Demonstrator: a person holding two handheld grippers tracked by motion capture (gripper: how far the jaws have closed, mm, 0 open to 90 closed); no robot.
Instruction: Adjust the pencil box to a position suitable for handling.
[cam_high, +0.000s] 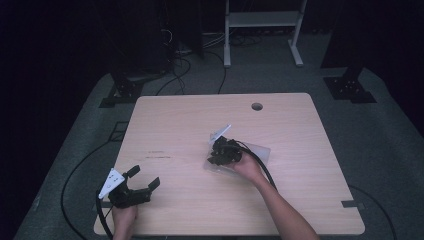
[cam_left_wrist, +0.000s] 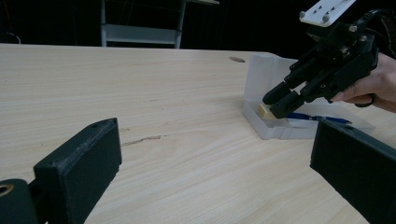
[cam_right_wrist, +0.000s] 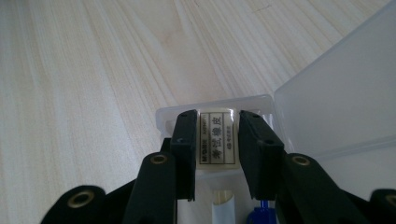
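Black jaws of the right gripper (cam_right_wrist: 215, 140) pinch a cream eraser (cam_right_wrist: 217, 137) at the end of a clear plastic case (cam_right_wrist: 327, 102), its lid standing open, on the pale wooden table (cam_high: 175, 125). A blue pen (cam_left_wrist: 317, 117) lies in the case. Near the table's front edge, the left gripper (cam_high: 145, 181) rests with jaws spread, holding nothing
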